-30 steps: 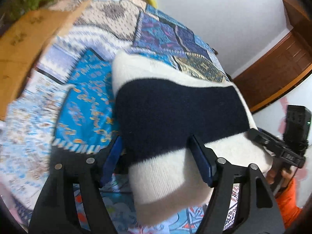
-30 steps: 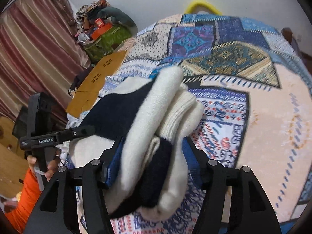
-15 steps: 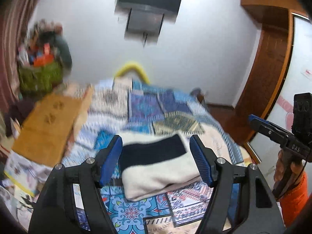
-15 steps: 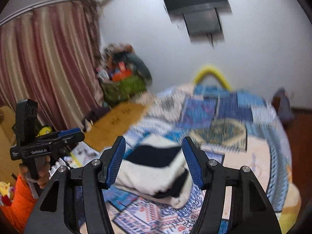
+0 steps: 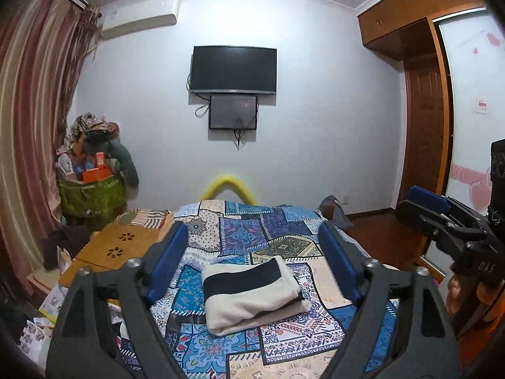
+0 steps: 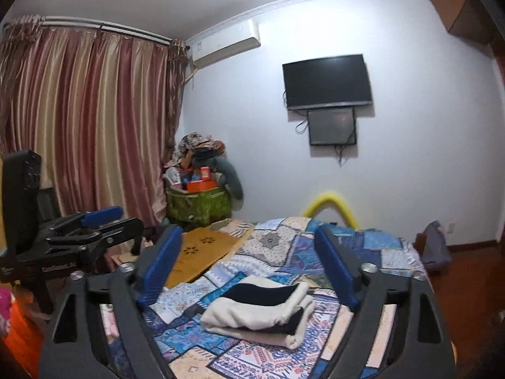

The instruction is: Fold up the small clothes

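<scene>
**Left wrist view.** One left hand-held gripper point(image 5: 252, 262) is raised above the bed point(image 5: 284, 237) and points roughly level toward the far wall. Its two blue-padded jaws have just been opening and now stand wide apart, released, with nothing clamped between them. One folded garment point(image 5: 252, 293), cream with a dark navy band, lies flat on the patchwork bedspread, seen between the two jaws but well clear of both. At the right edge, one right hand-held gripper point(image 5: 442, 218) is visible side-on, held by a hand point(image 5: 464, 297) above an orange sleeve; white letters reading "DAS" show on its handle. On the wall hang two screens: one large television point(image 5: 234, 69) and one smaller panel point(image 5: 233, 112) directly below it. One air conditioner point(image 5: 139, 20) sits near the ceiling beside the curtain.

**Right wrist view.** The right hand-held gripper point(image 6: 249, 271) is likewise raised and roughly level. Its jaws have just been opening and are spread wide, released and empty. The same folded garment point(image 6: 262, 309) rests on the bed point(image 6: 378, 246) below and ahead, touching neither jaw; two stacked layers show at its near edge. At the left edge, the left hand-held gripper point(image 6: 104, 221) appears side-on; a white label runs along its body, too blurred to read. The same television point(image 6: 326, 80), smaller panel point(image 6: 331, 126) and air conditioner point(image 6: 225, 44) are visible, one of each.
</scene>
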`<state>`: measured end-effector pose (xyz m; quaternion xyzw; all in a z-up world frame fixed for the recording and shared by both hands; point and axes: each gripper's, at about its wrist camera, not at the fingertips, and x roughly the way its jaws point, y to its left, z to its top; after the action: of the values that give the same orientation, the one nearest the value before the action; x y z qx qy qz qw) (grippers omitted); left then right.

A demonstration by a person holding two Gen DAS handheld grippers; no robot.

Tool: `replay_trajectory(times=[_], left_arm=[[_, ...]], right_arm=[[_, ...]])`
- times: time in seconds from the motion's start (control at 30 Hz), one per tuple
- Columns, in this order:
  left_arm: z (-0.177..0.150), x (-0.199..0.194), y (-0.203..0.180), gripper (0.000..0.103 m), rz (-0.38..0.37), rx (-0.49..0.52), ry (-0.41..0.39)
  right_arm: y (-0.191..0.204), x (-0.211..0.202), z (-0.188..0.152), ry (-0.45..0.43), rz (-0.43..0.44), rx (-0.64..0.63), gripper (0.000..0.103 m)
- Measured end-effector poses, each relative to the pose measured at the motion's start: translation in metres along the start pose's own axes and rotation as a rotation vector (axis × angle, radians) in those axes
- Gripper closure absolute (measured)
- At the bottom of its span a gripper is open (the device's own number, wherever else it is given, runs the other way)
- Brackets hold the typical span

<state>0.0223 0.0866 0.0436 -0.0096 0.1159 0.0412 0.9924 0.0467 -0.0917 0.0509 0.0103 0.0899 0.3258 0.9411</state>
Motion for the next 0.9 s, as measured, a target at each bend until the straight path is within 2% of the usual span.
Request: replay_trajectory(times=[0.1,0.17,0.9], left_arm=[[-0.005,-0.008,-0.004,0.011,0.008,0.001,-0.006],[-0.007,-0.011,-0.004,0.01,0.003,-0.01,-0.004],[-0.015,-0.007,-0.005,0.002,0.0,-0.028,0.003]], right_arm=[[0.003,-0.003,-0.004,0.002,-0.029,-0.001,0.004],[0.003,-0.005,-0.007,0.003,-0.047,0.006,0.0],[0.003,-0.007,-0.018,0.039,-0.067,0.008,0.0]])
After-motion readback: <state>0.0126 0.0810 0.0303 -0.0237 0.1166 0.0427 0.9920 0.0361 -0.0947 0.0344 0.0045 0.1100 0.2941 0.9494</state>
